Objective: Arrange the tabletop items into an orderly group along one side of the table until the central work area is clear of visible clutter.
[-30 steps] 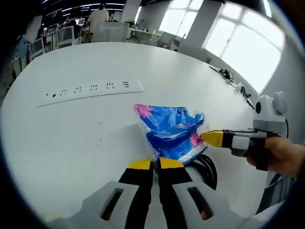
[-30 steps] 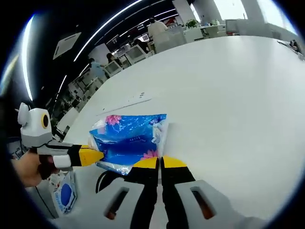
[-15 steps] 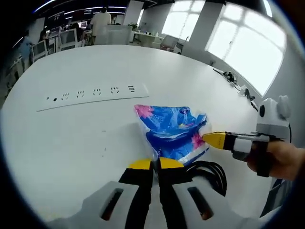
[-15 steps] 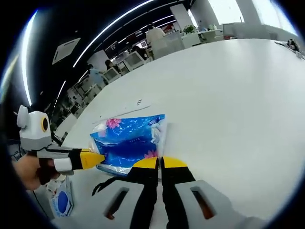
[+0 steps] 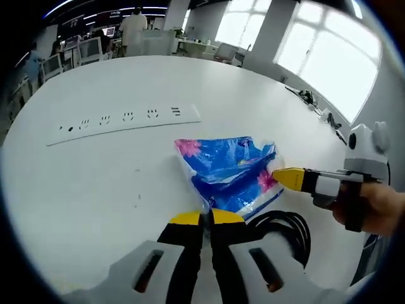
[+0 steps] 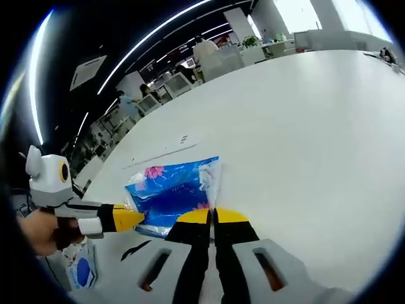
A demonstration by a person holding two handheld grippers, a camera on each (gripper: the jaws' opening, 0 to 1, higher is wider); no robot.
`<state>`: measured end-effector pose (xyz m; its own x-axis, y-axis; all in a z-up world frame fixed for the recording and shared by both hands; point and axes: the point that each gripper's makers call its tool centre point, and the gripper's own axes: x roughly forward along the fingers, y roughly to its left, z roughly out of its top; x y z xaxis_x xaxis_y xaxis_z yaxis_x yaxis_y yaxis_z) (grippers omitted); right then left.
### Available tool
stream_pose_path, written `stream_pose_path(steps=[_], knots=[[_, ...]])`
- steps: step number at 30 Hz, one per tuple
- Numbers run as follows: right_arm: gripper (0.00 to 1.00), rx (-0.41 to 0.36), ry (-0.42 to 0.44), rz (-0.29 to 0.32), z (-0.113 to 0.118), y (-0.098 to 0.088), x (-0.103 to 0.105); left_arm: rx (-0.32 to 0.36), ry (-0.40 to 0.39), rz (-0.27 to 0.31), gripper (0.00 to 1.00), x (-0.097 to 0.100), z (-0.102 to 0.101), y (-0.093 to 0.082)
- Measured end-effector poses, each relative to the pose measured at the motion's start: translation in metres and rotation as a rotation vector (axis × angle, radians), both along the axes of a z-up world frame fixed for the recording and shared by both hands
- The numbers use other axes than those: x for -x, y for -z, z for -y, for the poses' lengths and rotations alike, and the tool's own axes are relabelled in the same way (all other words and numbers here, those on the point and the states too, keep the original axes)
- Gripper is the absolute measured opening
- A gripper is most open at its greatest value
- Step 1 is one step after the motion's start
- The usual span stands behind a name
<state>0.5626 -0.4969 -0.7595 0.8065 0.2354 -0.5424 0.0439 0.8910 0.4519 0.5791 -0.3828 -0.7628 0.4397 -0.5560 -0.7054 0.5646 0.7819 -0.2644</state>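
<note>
Broad bare white table (image 5: 95,183), both grippers (image 5: 202,219) (image 6: 212,216) pinching blue packet (image 5: 228,168) edges, black cable (image 5: 288,228) beside.

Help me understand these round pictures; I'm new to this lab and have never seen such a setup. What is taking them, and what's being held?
A person holds a hand tool with two jaws in each hand, and a camera rides on each tool. The left gripper and the right gripper are both shut on edges of a blue tissue pack over a white table. Each view shows the other tool reaching in. A power strip lies flat further back, and a black cable lies near the pack.
</note>
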Motion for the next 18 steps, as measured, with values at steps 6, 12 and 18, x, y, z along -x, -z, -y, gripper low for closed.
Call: stream_pose_path(steps=[6, 12, 18], knots=[[0.00, 0.005, 0.003, -0.004, 0.001, 0.000, 0.001, -0.011, 0.019, 0.026, 0.01, -0.002, 0.002, 0.000], [0.05, -0.001, -0.022, 0.009, -0.004, -0.005, 0.004, -0.032, 0.039, 0.052, 0.16, 0.000, 0.000, -0.003], [0.28, 0.003, -0.015, 0.053, -0.011, -0.020, 0.009, -0.038, 0.043, 0.092, 0.33, 0.002, -0.002, -0.013]])
